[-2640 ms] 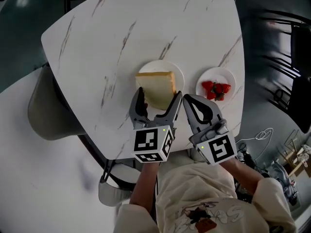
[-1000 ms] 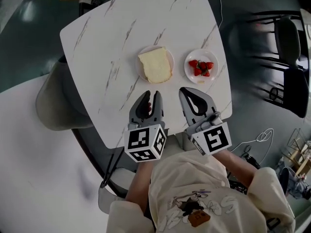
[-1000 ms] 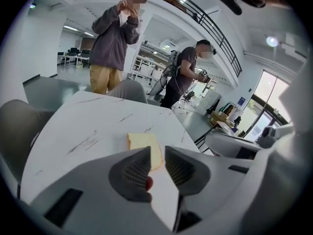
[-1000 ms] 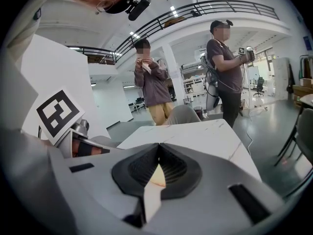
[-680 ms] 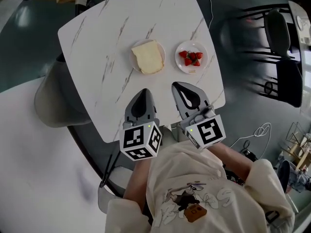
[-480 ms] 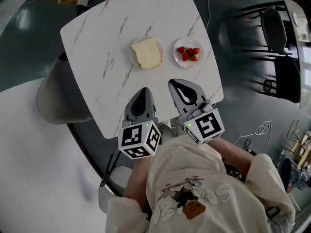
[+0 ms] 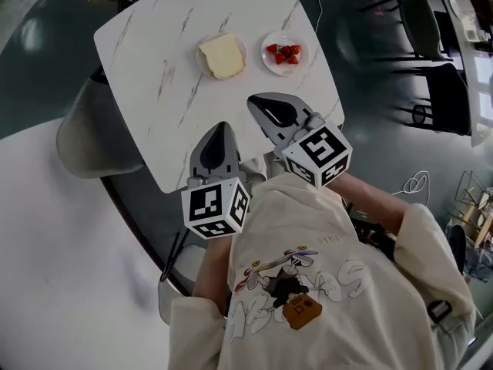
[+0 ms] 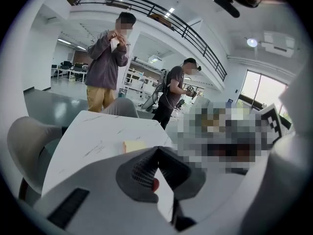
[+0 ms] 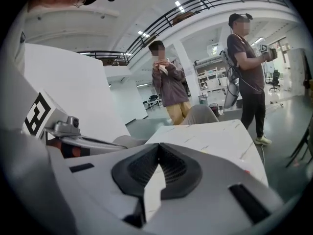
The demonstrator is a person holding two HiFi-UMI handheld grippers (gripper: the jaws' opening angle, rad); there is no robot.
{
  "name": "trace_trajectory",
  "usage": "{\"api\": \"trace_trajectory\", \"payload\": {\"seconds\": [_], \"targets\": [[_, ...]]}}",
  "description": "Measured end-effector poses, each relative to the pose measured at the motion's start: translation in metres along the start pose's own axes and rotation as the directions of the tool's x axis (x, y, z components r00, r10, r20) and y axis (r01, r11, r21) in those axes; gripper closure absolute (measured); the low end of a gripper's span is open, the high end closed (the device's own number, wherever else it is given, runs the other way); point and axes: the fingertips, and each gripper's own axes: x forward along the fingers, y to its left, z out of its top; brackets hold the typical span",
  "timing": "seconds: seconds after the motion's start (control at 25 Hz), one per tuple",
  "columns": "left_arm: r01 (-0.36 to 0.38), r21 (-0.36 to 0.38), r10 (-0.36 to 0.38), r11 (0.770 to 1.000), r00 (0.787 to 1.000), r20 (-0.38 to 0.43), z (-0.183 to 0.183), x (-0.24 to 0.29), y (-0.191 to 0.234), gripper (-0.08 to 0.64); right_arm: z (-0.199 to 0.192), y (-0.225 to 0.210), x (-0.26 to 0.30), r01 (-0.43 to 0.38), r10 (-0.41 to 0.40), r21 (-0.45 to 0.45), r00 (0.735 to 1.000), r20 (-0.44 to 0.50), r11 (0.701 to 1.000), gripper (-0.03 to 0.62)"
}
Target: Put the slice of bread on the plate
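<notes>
The slice of bread [image 7: 221, 56] lies flat on a small white plate [image 7: 240, 46] on the marble table [image 7: 154, 45], far from both grippers. In the left gripper view the bread [image 8: 134, 146] shows beyond the jaws. My left gripper [image 7: 219, 127] is shut with nothing in it and hangs over the table's near edge, raised. Its pads meet in the left gripper view [image 8: 156, 149]. My right gripper [image 7: 254, 101] is also shut and holds nothing. Its jaws are pressed together in the right gripper view [image 9: 158, 145], above the table [image 9: 210, 131].
A second white plate with strawberries [image 7: 284, 52] sits right of the bread. A grey chair [image 7: 92, 137] stands at the table's left and black chairs [image 7: 431, 29] at the right. Two people [image 8: 110, 58] [image 8: 173, 92] stand beyond the table.
The left gripper was open around the bread on the plate. It has since shut with nothing in it. Both grippers have drawn back from the plates toward the person and risen.
</notes>
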Motion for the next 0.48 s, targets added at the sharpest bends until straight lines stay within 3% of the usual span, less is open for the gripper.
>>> {"api": "trace_trajectory", "payload": {"seconds": [0.2,0.48], "targets": [[0.005,-0.018,-0.004,1.0,0.999,0.045,0.007,-0.025,-0.006,0.551,0.014,0.016,-0.012,-0.021,0.021,-0.012,1.0,0.016,1.0,0.586],[0.022,0.012,-0.023,1.0,0.993,0.12,0.031,-0.05,-0.011,0.551,0.023,0.047,-0.026,-0.054,0.054,-0.005,0.998,0.045,0.999,0.586]]}}
